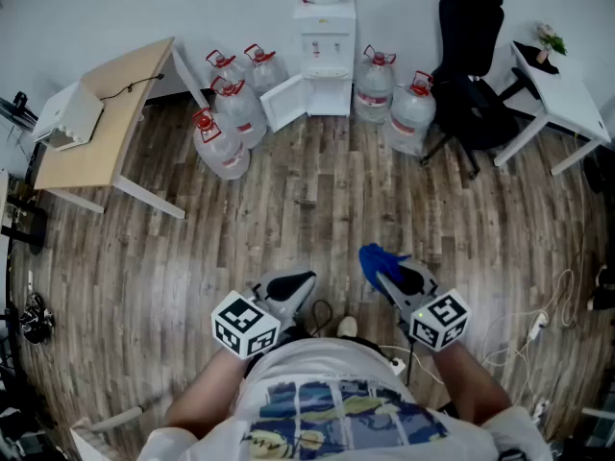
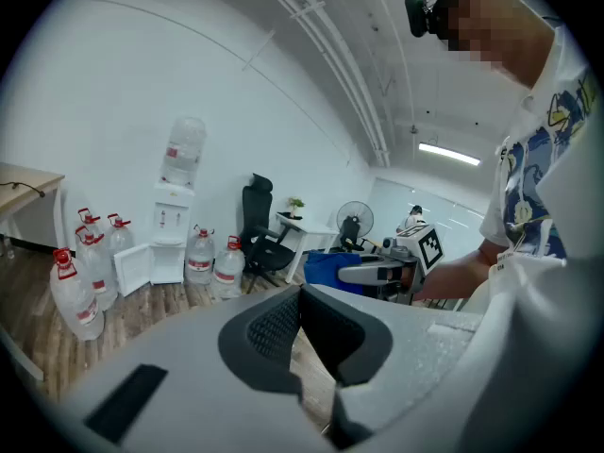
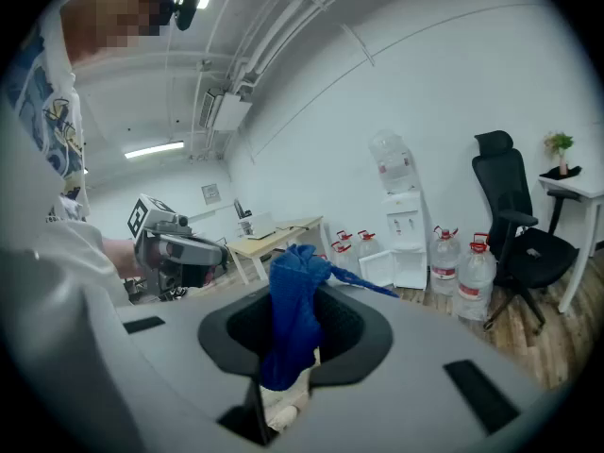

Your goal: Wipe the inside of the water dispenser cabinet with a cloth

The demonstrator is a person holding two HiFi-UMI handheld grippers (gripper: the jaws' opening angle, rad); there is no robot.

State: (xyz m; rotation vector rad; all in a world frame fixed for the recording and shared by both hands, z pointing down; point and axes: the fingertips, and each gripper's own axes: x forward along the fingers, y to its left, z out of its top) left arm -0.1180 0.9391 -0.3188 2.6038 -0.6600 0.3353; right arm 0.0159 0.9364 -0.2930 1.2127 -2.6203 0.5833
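while you stand well back on the wood floor (image 1: 317,190), your left gripper (image 1: 296,283) is pinched together on nothing. just beside it, your right gripper (image 1: 382,269) clamps a blue cloth (image 3: 292,311) that sticks up out of the jaws. far ahead, against the wall, stands the dispenser (image 1: 325,58), well apart from the cloth. its cabinet door (image 1: 283,102) is open on the desk (image 1: 104,113) side, with bottles (image 1: 223,133) on both sides and a black chair (image 1: 471,75) beyond.

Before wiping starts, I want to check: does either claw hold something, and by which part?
The right claw holds the blue cloth, pinched at one bunched end; the rest sticks out past the jaws. The left claw is shut and empty.
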